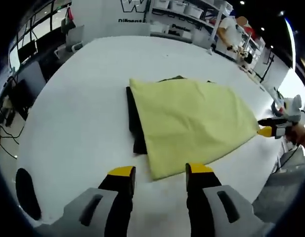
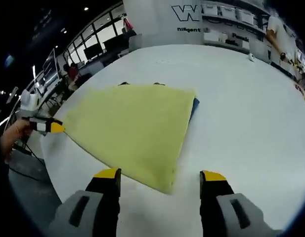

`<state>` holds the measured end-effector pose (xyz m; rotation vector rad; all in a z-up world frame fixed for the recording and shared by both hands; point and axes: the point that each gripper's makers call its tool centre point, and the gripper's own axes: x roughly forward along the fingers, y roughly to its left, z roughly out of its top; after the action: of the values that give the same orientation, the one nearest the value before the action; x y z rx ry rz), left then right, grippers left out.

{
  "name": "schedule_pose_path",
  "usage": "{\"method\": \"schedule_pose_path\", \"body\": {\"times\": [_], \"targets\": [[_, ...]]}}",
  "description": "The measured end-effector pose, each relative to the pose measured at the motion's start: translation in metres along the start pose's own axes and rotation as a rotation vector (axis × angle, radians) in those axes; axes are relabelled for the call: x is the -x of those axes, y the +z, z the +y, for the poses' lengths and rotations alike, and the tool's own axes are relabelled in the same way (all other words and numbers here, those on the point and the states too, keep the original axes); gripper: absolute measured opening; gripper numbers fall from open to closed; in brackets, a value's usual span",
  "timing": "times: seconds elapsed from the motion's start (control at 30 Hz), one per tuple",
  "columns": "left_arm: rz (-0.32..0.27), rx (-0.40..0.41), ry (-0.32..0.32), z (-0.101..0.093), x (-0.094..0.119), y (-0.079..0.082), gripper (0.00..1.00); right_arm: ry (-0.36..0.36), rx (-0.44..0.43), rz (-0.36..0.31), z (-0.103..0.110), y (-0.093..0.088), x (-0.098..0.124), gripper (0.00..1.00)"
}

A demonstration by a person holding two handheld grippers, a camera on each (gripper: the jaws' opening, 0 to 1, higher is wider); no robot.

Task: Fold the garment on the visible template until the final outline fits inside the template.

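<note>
In the left gripper view, the left gripper [image 1: 161,177] hovers spread and empty at 6 o'clock, just short of the pale yellow fabric garment [image 1: 192,123] lying folded over the dark rectangular template [image 1: 135,123] on the white tabletop [image 1: 78,113]. The garment's 3 o'clock corner overshoots.

In the right gripper view, the right gripper [image 2: 159,180] is spread too. More folding looks needed.

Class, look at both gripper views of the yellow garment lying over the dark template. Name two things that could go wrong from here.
1. The yellow garment covers most of the dark template, so its outline is hard to check and a fold may well land outside it.
2. The left gripper and right gripper are both open at garment corners. An uneven grab or pull might drag the cloth off the template.
</note>
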<state>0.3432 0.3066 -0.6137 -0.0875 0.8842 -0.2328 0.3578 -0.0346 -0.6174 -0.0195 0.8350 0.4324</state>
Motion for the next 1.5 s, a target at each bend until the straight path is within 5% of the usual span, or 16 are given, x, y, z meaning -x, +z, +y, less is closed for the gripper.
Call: {"method": "schedule_pose_path", "body": {"times": [0.17,0.4,0.8,1.5], "targets": [[-0.109,0.042,-0.036,-0.004,0.012,0.015,0.77,0.005,0.003,-0.056,0.008,0.013,0.019,0.80],[-0.111,-0.035,-0.025,-0.010,0.031,0.008,0.99,0.009,0.032,-0.142,0.019,0.025,0.048,0.99],[-0.184,-0.014,-0.039,-0.020,0.066,0.010,0.99,0.012,0.024,-0.153,0.031,0.007,0.075,0.99],[-0.258,-0.018,-0.005,-0.018,0.095,0.009,0.99,-0.008,0.034,-0.214,0.038,0.001,0.106,0.99]]}}
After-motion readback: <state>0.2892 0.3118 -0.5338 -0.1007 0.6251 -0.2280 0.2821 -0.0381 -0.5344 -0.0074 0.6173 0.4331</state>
